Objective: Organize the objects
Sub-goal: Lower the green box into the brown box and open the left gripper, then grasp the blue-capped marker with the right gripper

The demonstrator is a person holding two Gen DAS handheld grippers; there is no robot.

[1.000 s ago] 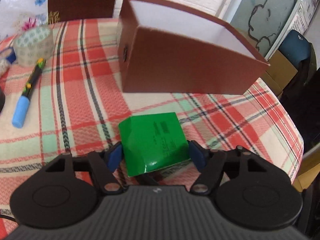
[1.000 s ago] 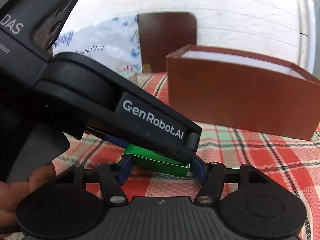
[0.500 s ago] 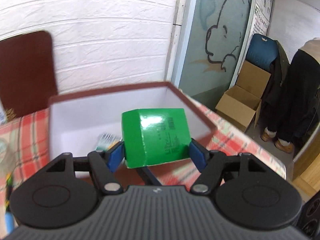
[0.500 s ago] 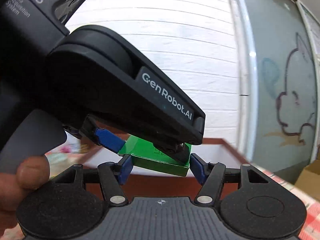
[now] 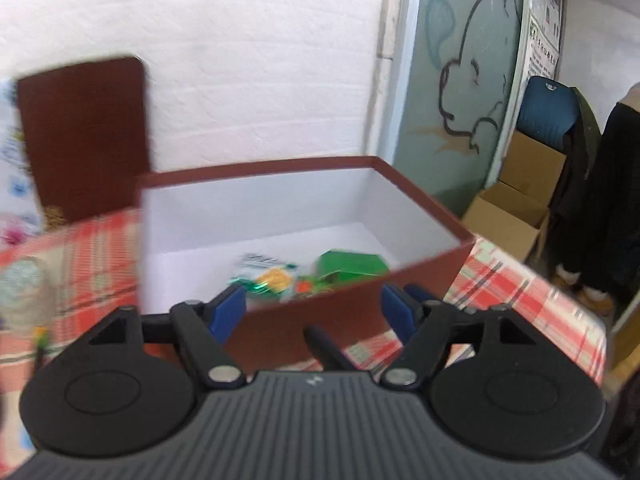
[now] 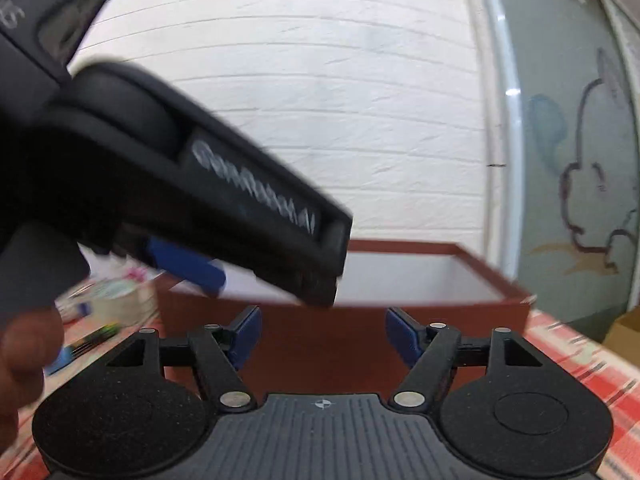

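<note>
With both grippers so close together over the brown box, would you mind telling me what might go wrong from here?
1. The left gripper hangs right above the right gripper, jaws opening and empty; they may collide.
2. Both sit at the brown box near wall and could knock it.
3. The green carton lies tilted on a snack packet and may shift.
</note>
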